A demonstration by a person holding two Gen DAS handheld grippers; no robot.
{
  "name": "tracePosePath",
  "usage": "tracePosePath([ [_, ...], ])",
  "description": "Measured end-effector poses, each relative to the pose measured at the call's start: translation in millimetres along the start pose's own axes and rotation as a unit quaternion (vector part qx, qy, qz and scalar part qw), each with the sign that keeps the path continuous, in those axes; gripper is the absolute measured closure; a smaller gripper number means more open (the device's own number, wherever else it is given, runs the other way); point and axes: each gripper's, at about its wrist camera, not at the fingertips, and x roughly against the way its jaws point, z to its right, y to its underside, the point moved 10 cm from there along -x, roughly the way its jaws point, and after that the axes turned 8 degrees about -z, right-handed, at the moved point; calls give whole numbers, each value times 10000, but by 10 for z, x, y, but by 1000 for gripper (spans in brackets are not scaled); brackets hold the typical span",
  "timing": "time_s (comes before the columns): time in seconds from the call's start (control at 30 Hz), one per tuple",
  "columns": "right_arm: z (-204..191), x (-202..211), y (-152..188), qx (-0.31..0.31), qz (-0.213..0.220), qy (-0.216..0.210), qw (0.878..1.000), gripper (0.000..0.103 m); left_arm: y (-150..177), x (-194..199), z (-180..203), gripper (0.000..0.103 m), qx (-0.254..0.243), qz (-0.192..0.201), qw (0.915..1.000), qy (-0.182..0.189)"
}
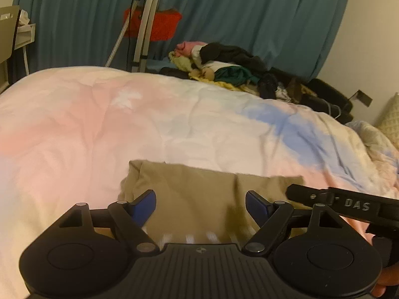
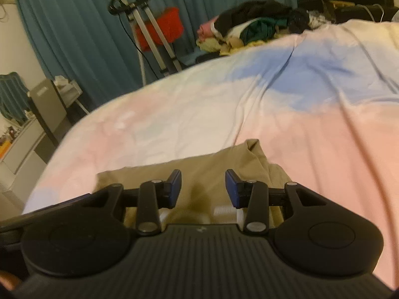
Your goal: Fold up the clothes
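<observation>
A folded tan garment lies flat on the pink, white and blue bedspread, close to the near edge. My left gripper hovers over it, open, nothing between its blue pads. The right gripper's black body pokes in at the right of the left wrist view, beside the garment's right corner. In the right wrist view the same tan garment sits under my right gripper, which is open and empty too. The garment's near part is hidden behind both gripper bodies.
A heap of unfolded clothes lies at the far side of the bed, also seen as the clothes heap. Behind it hang teal curtains. A metal stand and a red bin are beyond the bed. A hand shows at the lower right.
</observation>
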Motion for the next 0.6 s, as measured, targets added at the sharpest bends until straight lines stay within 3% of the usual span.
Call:
tracePosePath([
  [0.13,-41,270,194,345,-114,234,9991,61,154,266,111,22,-139,5,9999,54],
  [0.27,-16,348,436,322,-238,297,9988,63,322,296,148,22,-143,-172,9997,10],
  [0.4,-5,231,659,603,-447,563,9956,64,522,108,155,22,-361,-510,9976,-307],
  [0.5,-6,222,668,591,-439,588,9955,64,583,85,195,21,-611,-516,9956,-484],
  [0.6,1,245,681,540,-416,561,9961,64,659,219,205,21,-351,-524,9978,-219],
])
